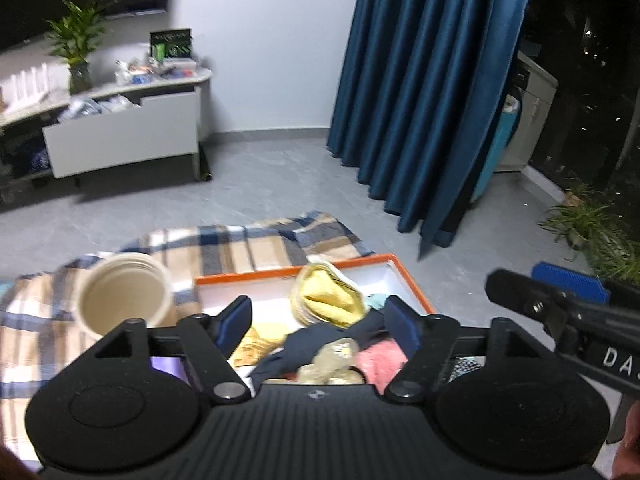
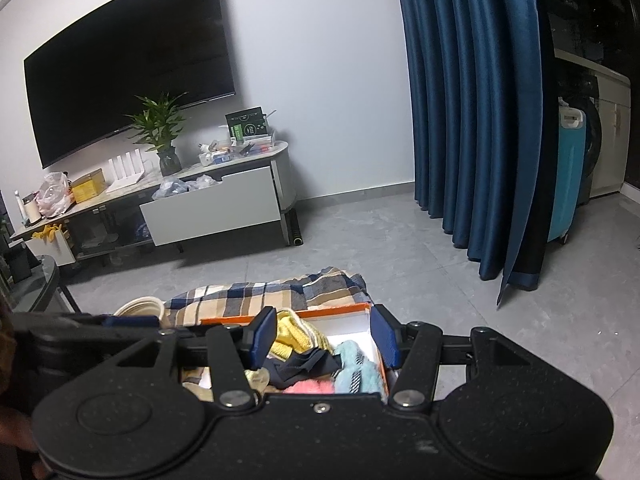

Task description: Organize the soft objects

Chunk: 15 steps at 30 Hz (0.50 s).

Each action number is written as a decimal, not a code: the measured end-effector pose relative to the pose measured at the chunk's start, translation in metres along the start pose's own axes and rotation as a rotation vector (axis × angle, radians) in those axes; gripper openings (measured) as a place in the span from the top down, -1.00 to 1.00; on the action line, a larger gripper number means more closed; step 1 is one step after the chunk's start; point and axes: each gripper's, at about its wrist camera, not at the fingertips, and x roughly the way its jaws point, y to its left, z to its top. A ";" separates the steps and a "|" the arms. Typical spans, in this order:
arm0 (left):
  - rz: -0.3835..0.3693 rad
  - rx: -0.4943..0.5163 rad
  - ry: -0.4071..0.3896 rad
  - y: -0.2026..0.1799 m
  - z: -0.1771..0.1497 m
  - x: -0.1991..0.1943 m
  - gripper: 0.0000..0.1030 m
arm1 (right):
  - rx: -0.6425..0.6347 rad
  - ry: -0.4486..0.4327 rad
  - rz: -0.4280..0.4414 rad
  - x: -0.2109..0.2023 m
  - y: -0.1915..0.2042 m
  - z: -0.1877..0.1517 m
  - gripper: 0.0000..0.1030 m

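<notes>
The plaid blanket lies rumpled on the floor under everything; if I drag across it, the orange-rimmed box sitting on it could slide or tip, I judge; the soft things are heaped inside that box, a yellow cloth high at the back, a dark garment draped over a pink fluffy piece; the heap is loose, so one pinch may pull up two; my left tongs hang released above the pile, empty; my right tongs also stand apart, gripping nothing, just beside them, and the two could knock together; the cream cup near the box might topple.
</notes>
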 end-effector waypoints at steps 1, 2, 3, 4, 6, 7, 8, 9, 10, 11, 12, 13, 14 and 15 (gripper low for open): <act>0.013 -0.002 0.000 0.001 0.000 -0.003 -0.60 | -0.004 0.000 0.005 -0.003 0.001 -0.001 -0.25; 0.030 -0.002 0.001 0.002 0.000 -0.006 -0.67 | -0.009 0.001 0.008 -0.005 0.003 -0.002 -0.26; 0.045 -0.002 0.001 0.002 -0.001 -0.009 -0.73 | -0.017 0.001 0.011 -0.008 0.005 -0.004 -0.27; 0.061 -0.004 0.001 0.002 -0.003 -0.014 -0.83 | -0.025 0.002 0.016 -0.011 0.006 -0.006 -0.28; 0.077 -0.009 0.002 0.001 -0.007 -0.020 -0.86 | -0.038 0.007 0.022 -0.017 0.007 -0.009 -0.30; 0.088 -0.016 0.002 0.000 -0.010 -0.025 -0.93 | -0.040 0.009 0.024 -0.019 0.008 -0.011 -0.31; 0.102 -0.023 0.007 -0.001 -0.013 -0.029 -1.00 | -0.041 0.012 0.027 -0.023 0.008 -0.013 -0.33; 0.116 -0.030 0.013 -0.002 -0.015 -0.033 -1.00 | -0.043 0.015 0.030 -0.027 0.008 -0.015 -0.33; 0.125 -0.032 0.012 -0.004 -0.018 -0.037 -1.00 | -0.045 0.019 0.032 -0.031 0.007 -0.017 -0.34; 0.131 -0.030 0.010 -0.007 -0.021 -0.042 -1.00 | -0.048 0.022 0.034 -0.035 0.006 -0.020 -0.36; 0.138 -0.030 0.009 -0.009 -0.024 -0.047 -1.00 | -0.050 0.024 0.035 -0.040 0.006 -0.023 -0.37; 0.142 -0.030 0.009 -0.012 -0.027 -0.051 -1.00 | -0.050 0.025 0.035 -0.044 0.006 -0.025 -0.40; 0.143 -0.030 0.010 -0.014 -0.030 -0.054 -1.00 | -0.048 0.027 0.036 -0.049 0.006 -0.029 -0.41; 0.155 -0.030 0.012 -0.017 -0.033 -0.057 -1.00 | -0.047 0.031 0.035 -0.053 0.005 -0.032 -0.41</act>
